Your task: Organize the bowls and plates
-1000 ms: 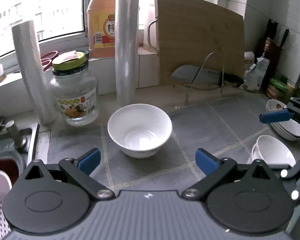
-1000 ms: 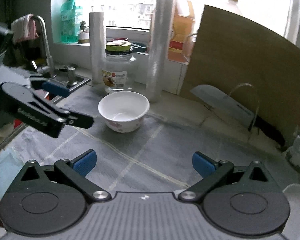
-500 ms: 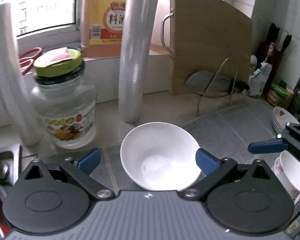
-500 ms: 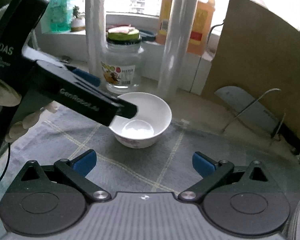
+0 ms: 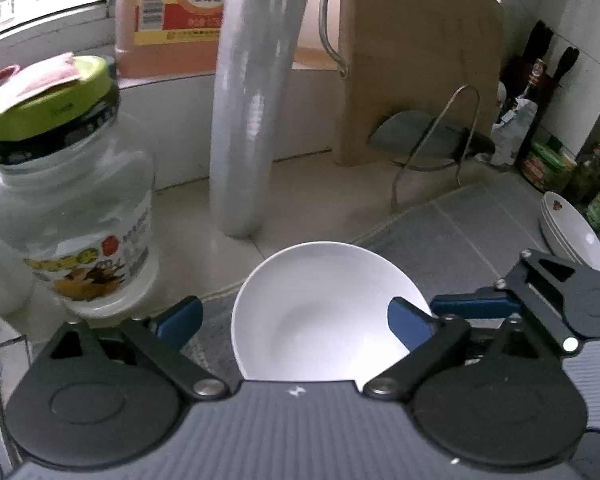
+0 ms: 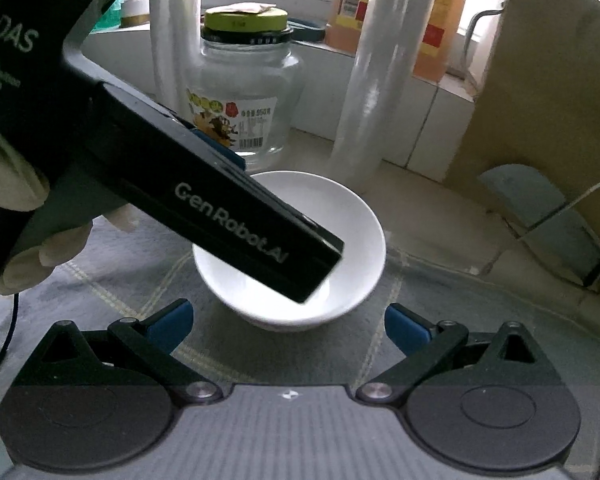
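A white bowl (image 5: 324, 312) stands upright on the grey checked mat (image 5: 480, 232). My left gripper (image 5: 294, 322) is down at it with its jaws closing. The left pad (image 5: 178, 320) stands clear of the rim and the right pad (image 5: 410, 324) lies over the right rim. In the right wrist view the bowl (image 6: 356, 236) is partly hidden by the left gripper's black finger (image 6: 236, 224), which reaches over it. My right gripper (image 6: 288, 326) stands open just short of the bowl, holding nothing. A stack of white plates (image 5: 572, 236) sits at the far right.
A glass jar with a green lid (image 5: 68, 208) stands close left of the bowl. Behind the bowl rise a cling-film roll (image 5: 248, 120), an orange bottle (image 5: 168, 12) and a wooden cutting board (image 5: 412, 60) with a knife on a wire rack (image 5: 432, 136). A gloved hand (image 6: 40, 248) holds the left gripper.
Both grippers have come forward and down to the bowl. The left gripper's fingers now flank the bowl and stand a little narrower. The bowl has not moved.
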The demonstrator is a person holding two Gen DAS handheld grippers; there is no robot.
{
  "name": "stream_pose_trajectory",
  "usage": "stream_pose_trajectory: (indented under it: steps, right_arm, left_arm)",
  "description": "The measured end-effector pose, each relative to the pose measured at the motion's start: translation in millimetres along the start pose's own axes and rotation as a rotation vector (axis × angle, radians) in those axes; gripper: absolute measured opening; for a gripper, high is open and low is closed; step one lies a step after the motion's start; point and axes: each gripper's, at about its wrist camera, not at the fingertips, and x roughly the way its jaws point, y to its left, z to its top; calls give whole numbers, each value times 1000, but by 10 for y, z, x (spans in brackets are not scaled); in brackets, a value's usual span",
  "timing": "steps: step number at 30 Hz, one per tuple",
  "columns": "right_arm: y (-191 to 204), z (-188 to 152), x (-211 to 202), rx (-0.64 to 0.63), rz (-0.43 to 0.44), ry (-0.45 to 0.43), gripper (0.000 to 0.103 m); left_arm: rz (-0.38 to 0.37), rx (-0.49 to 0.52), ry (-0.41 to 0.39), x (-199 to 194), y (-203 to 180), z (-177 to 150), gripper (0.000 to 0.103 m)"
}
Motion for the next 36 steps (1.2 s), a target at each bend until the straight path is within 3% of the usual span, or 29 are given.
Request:
stream_pose_trajectory:
  steps: [15, 36]
  right_arm:
    - [-53, 64, 105, 1, 30, -24, 91]
    - [-80, 53, -59, 10, 39, -32, 91]
  left_arm:
    - [-73, -20, 39, 121, 46, 24, 74]
    - [-96, -4, 20, -30, 1, 46, 74]
